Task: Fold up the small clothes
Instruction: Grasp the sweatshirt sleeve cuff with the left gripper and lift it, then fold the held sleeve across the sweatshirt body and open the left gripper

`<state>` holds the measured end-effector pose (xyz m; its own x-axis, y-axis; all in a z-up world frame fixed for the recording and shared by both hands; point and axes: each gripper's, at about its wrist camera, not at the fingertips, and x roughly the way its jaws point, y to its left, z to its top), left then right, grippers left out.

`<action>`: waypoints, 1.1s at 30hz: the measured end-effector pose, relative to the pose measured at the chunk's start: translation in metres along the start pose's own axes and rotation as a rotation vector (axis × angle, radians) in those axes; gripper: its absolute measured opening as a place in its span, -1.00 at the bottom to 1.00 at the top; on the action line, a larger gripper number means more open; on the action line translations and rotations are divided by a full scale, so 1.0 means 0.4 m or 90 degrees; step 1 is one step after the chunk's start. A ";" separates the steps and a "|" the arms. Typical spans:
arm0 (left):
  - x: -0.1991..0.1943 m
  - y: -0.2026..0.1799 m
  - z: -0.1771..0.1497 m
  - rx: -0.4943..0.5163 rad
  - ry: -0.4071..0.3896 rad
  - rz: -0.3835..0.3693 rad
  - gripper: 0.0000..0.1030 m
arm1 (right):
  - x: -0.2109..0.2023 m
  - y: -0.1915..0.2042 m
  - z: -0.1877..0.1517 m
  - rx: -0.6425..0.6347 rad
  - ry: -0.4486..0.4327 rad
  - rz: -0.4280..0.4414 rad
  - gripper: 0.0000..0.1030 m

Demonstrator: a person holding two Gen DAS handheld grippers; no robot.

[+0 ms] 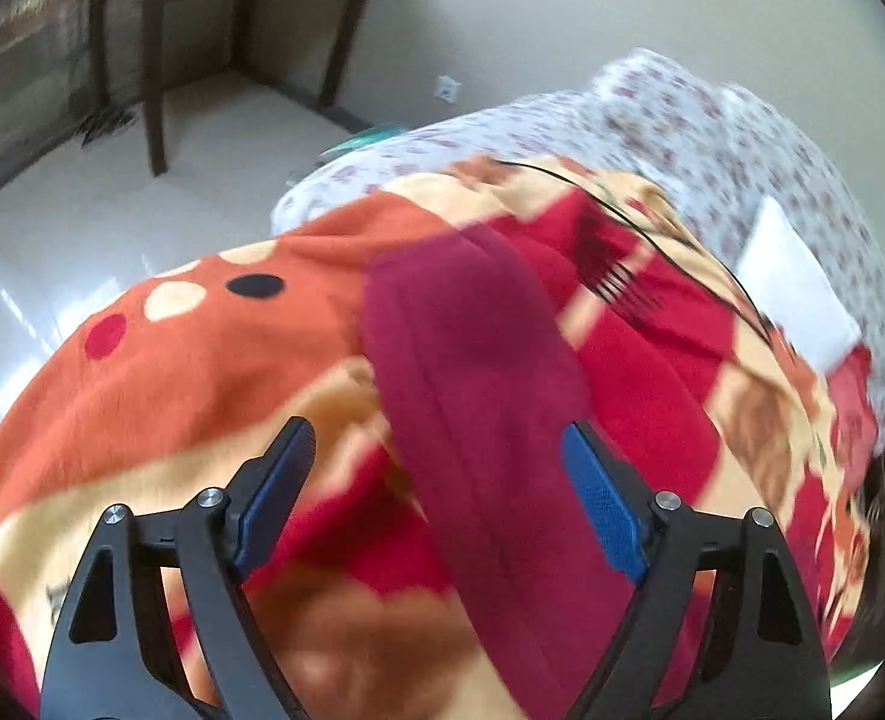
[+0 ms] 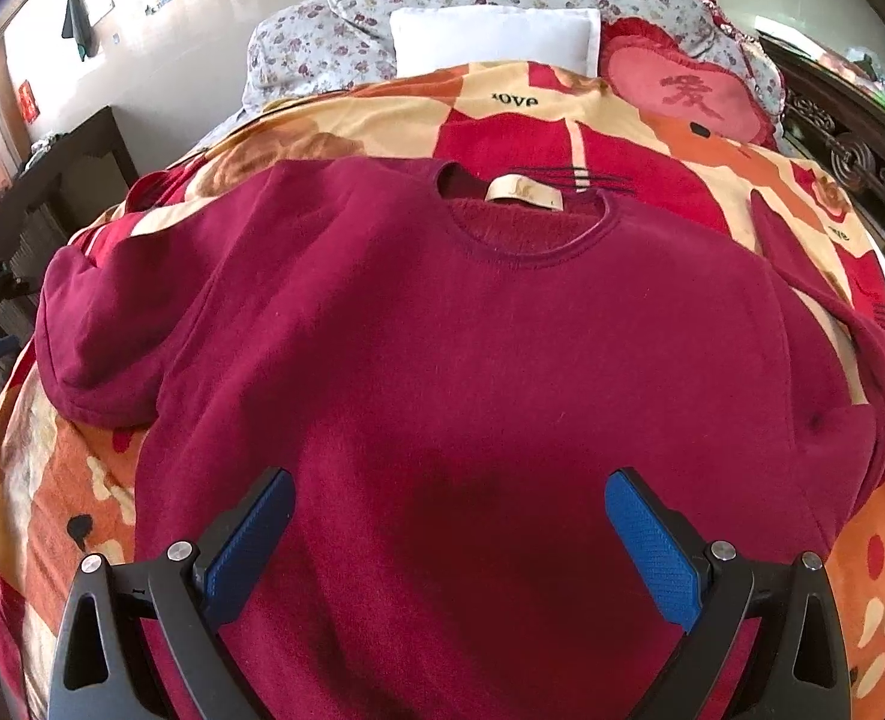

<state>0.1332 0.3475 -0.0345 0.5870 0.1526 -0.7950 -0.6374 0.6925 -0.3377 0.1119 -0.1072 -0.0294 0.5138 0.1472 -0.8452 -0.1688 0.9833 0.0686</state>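
Bed blanket (image 2: 742, 192), patterned orange-red; maroon sweater (image 2: 472, 360) spread flat on it.

Sweater (image 2: 472, 360) on blanket (image 2: 346, 120) (pillow (image 2: 496, 39) behind).

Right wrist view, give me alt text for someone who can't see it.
A dark red sweatshirt lies spread face up on a red and orange patterned blanket, its neck label showing. The right gripper hangs open over its lower half; a white pillow sits behind.
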 end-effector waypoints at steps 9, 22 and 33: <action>0.103 0.011 0.056 -0.003 0.020 -0.015 0.00 | 0.012 0.019 0.006 -0.022 0.009 -0.006 0.99; -0.104 -0.118 -0.015 0.109 -0.030 -0.137 -0.82 | -0.011 -0.012 0.011 0.011 -0.006 0.010 0.99; -0.308 -0.479 -0.331 0.291 0.028 -0.340 -0.82 | -0.096 -0.110 0.022 0.061 -0.058 0.003 0.99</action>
<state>0.1172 0.1027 0.0614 0.7342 -0.3125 -0.6028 0.0112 0.8933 -0.4494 0.1067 -0.1550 0.0048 0.5879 0.1566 -0.7937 -0.0929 0.9877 0.1261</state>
